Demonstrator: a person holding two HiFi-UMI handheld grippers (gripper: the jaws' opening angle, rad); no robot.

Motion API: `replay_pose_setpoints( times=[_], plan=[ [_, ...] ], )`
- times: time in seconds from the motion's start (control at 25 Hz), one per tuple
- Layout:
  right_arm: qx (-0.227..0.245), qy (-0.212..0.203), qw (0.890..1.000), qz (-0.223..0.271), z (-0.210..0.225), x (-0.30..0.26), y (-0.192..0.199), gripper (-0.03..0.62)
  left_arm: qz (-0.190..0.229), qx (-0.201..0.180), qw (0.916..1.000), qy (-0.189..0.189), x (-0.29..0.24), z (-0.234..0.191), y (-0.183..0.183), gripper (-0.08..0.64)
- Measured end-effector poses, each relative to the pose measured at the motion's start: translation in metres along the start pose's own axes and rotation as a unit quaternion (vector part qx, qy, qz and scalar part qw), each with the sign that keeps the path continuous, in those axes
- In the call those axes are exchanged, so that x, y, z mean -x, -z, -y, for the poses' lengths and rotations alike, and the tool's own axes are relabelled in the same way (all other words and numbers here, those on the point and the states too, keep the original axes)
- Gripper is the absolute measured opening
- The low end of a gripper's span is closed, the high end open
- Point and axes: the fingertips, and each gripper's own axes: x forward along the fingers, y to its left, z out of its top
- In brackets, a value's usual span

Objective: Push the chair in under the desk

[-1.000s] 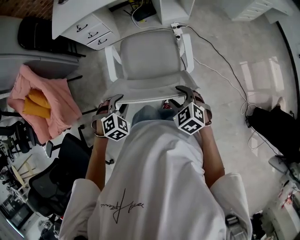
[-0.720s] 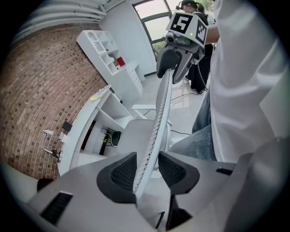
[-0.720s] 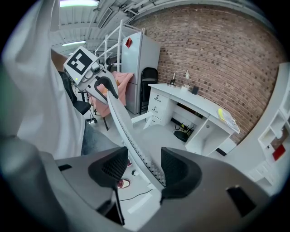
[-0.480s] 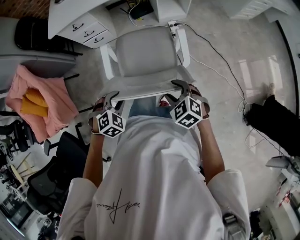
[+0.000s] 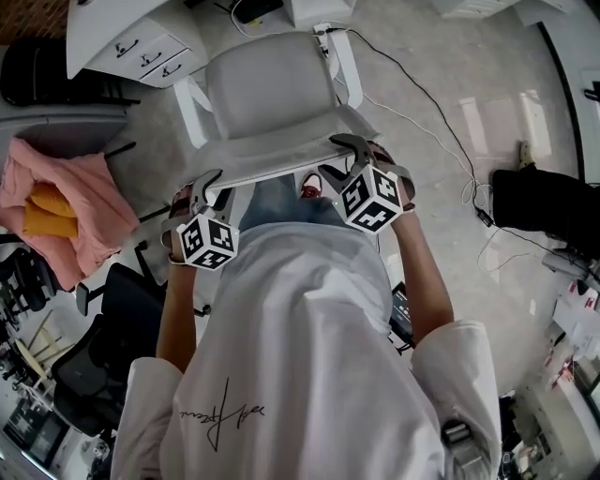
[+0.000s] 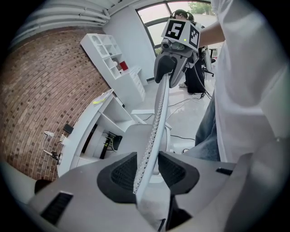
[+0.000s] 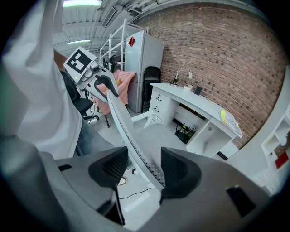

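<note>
**A:** What is your left gripper on?

**B:** My left gripper [image 6: 146, 170] sits astride the top edge of the chair's [image 5: 272, 117] backrest [image 6: 157, 118]. Its jaws stand partway apart, and the perforated edge fills nearly all the gap between the pads [image 6: 121, 174]. It is closest to the pad on the desk side. I don't see it clamped.

**A:** Where is the rest of the chair from there?

**B:** The seat [image 5: 270, 80] lies ahead of and below both sets of jaws. The white desk [image 5: 108, 28] stands beyond it, in front of a brick wall [image 6: 41, 99]. A pink cloth [image 5: 66, 192] is draped well off to that gripper's left.

**A:** And the right one?

**B:** My right gripper [image 7: 142, 168] straddles the same top edge, toward its other end. Its jaws are also partway open. The backrest runs close against the desk-side pad [image 7: 179, 170], with a plain gap to the pad on my side, so nothing is gripped there either. Cables [image 5: 427, 108] trail across the floor off to its right.
</note>
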Motion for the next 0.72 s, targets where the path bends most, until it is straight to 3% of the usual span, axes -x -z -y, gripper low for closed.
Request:
replay_pose_setpoints(
  times=[0.72],
  plan=[
    [0.007,-0.001,1.0,-0.007,0.038,-0.014,-0.007,0.245,0.007,0.003,0.9996,-0.029,-0.019,-0.029,-0.012,0.144]
  ],
)
